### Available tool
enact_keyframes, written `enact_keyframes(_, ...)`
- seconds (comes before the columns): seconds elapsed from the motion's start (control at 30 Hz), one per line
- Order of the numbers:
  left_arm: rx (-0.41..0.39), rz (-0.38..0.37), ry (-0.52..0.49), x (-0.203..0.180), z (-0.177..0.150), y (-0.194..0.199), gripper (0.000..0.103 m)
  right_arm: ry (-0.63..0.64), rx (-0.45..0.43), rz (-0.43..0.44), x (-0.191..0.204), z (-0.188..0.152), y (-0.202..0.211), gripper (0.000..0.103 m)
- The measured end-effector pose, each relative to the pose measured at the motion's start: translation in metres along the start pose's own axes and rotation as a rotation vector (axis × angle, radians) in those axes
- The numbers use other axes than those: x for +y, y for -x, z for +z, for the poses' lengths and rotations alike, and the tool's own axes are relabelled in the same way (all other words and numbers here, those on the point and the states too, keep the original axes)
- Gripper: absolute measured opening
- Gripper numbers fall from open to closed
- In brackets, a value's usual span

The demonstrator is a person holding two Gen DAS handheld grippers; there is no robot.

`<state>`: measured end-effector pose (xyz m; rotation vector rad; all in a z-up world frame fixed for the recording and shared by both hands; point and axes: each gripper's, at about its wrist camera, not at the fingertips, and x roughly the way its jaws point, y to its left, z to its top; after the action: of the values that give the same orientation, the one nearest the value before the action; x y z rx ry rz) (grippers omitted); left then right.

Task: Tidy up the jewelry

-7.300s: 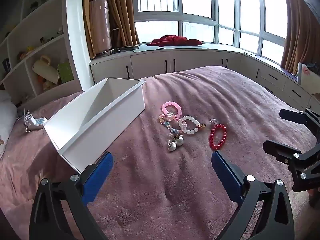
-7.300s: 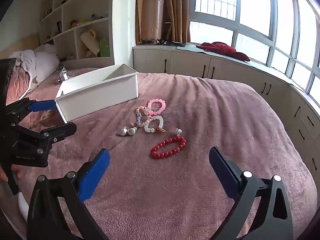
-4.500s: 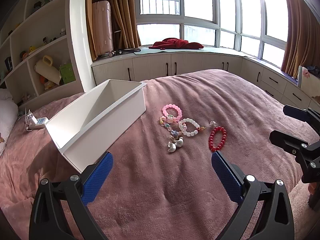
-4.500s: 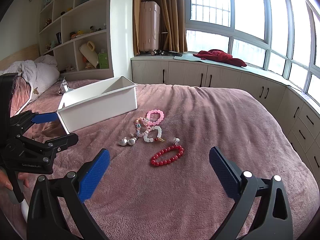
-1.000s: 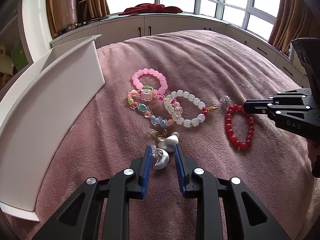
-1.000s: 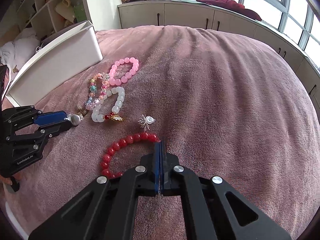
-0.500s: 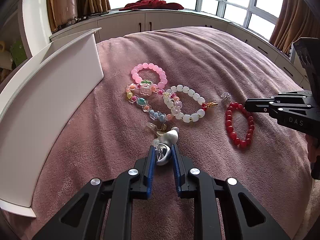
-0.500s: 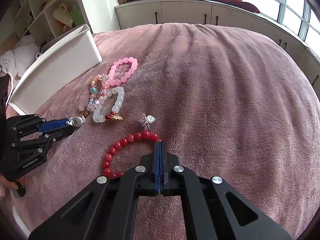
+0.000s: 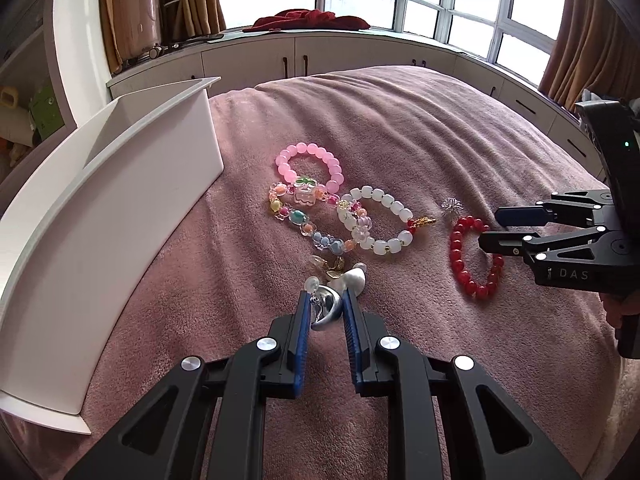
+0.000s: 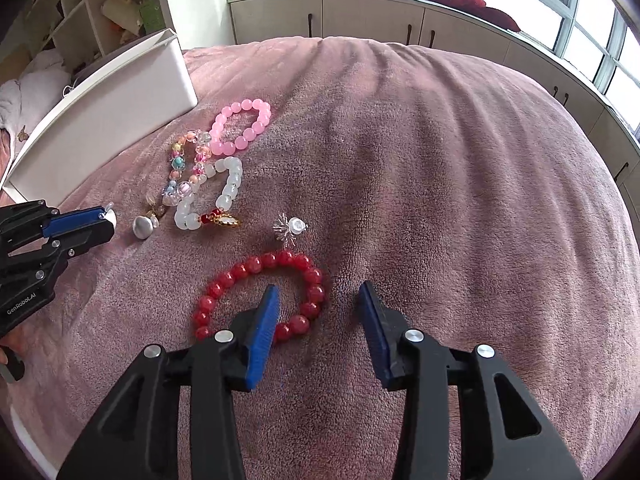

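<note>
On the pink bed cover lie a pink bead bracelet (image 9: 310,164), a multicolour charm bracelet (image 9: 306,218), a white bead bracelet (image 9: 378,220), a small crystal charm (image 9: 451,204) and a red bead bracelet (image 9: 474,256). My left gripper (image 9: 325,308) is shut on a silver earring (image 9: 326,308); a second silver earring (image 9: 354,280) lies just beyond it. My right gripper (image 10: 318,300) is open, its left finger (image 10: 264,316) inside the red bracelet (image 10: 260,292) and the right finger outside it.
A long white open box (image 9: 100,216) stands at the left on the bed, also in the right wrist view (image 10: 108,120). Cabinets and windows run behind the bed. Shelves stand at the far left.
My right gripper has opened and now straddles the near side of the red bracelet. My left gripper has closed tighter on the silver earring.
</note>
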<state>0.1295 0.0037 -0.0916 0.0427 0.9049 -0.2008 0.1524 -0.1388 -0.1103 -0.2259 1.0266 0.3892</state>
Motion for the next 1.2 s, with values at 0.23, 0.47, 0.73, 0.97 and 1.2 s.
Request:
enact_keyframes(0.23,-0.02,-0.007,-0.006,0.002,0.001,0.012,0.021,-0.043,-0.013,0.034,-0.009,0.001,0.001,0.011)
enact_keyframes(0.47,-0.079,0.017,0.007,0.016,0.004,0.04,0.021,-0.1,-0.108,0.085,-0.01,0.009,0.031,0.01)
enact_keyframes(0.73,-0.19,0.087,0.065,0.056,0.019,0.089,0.021,-0.105,-0.224,0.2,0.013,0.029,0.079,0.01)
enact_keyframes(0.97,-0.284,0.177,0.117,0.103,0.039,0.134,0.021,-0.044,-0.272,0.277,0.06,0.075,0.101,0.01)
enact_keyframes(1.2,-0.326,0.272,0.162,0.154,0.057,0.155,0.021,0.007,-0.313,0.347,0.117,0.139,0.113,0.01)
